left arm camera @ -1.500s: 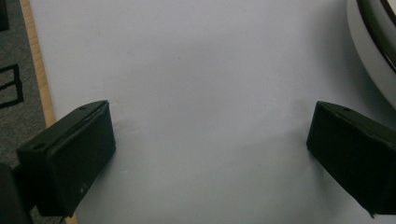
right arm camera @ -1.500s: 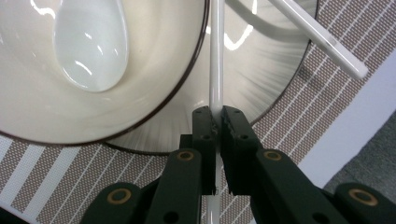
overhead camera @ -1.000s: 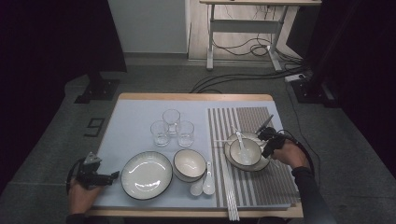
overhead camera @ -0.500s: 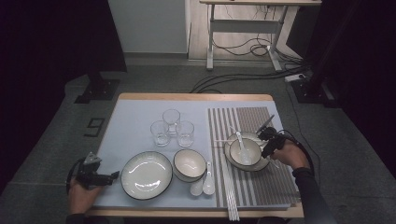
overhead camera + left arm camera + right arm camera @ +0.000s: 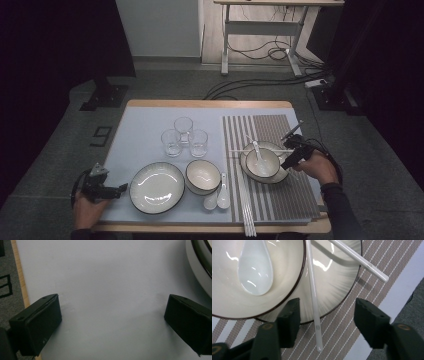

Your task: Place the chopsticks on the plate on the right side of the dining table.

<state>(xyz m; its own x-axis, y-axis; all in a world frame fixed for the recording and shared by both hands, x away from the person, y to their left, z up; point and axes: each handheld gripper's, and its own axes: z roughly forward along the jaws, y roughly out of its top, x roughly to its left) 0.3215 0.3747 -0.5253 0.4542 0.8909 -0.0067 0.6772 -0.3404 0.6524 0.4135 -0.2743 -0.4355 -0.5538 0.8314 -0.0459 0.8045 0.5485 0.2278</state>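
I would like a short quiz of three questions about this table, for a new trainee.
1. How many glasses stand on the table?
2. True or false: the right gripper presses on the chopstick.
3. Where does the spoon lie? A) in the bowl B) on the mat C) in a glass

Key: 1. Three. 2. False; its jaws have just been opening, and the chopstick lies free between them. 3. A.

My right tool (image 5: 292,152) sits at the right of the surface (image 5: 145,120), its jaws just opening and pressing on nothing. My left tool (image 5: 116,189) rests near-left, jaws spread wide.
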